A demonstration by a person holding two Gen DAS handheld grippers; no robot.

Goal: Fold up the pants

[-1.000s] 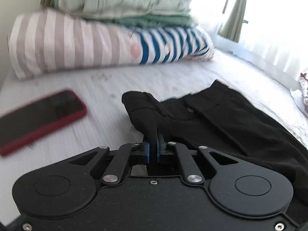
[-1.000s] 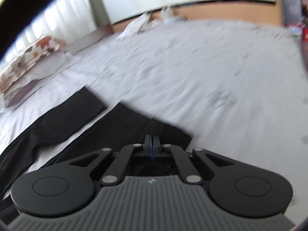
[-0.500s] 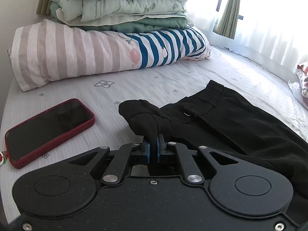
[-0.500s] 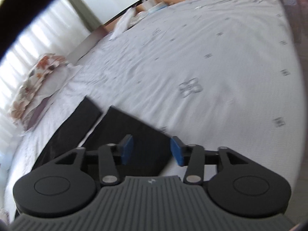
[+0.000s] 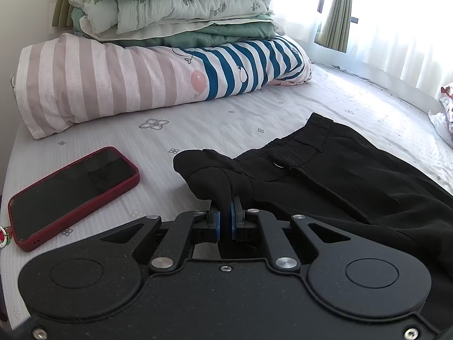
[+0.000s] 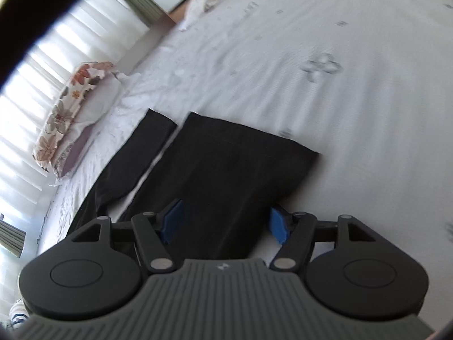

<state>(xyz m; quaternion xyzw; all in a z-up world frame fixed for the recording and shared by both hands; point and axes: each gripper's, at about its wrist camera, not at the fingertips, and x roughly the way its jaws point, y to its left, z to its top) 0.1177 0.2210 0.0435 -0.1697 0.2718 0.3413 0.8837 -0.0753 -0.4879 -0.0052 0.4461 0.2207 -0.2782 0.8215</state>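
- A bed (image 5: 254,119) covered by a pale sheet printed with small grey flowers fills both views; daylight comes through white curtains (image 5: 402,19) along its far edge.
- A pile of bedding is stacked at the head of the bed: a pink-and-white and blue-and-white striped quilt (image 5: 136,76) at the bottom, with folded green quilts (image 5: 175,2) on top.
- A phone in a red case (image 5: 70,192) is seen lying screen-up on the sheet, left of the left gripper and apart from the fabric.
- Black pants (image 5: 339,187) are spread on the sheet, the elastic waistband and a small metal button toward the bedding pile.
- The left gripper (image 5: 223,221) is seen with its blue pads pressed together on a bunched corner of the waistband, which is humped up just beyond the fingertips.
- In the right wrist view, the two pant legs (image 6: 226,170) are laid side by side with a narrow strip of sheet between them, their hems pointing away from the camera.
- The right gripper (image 6: 223,223) is held over the nearer, wider leg with its jaws spread wide; the fabric is seen between the blue pads but is not pressed by either.
- A floral pillow (image 6: 73,113) is seen by the curtained window, beyond the leg hems.
- The right wrist view is slightly blurred.
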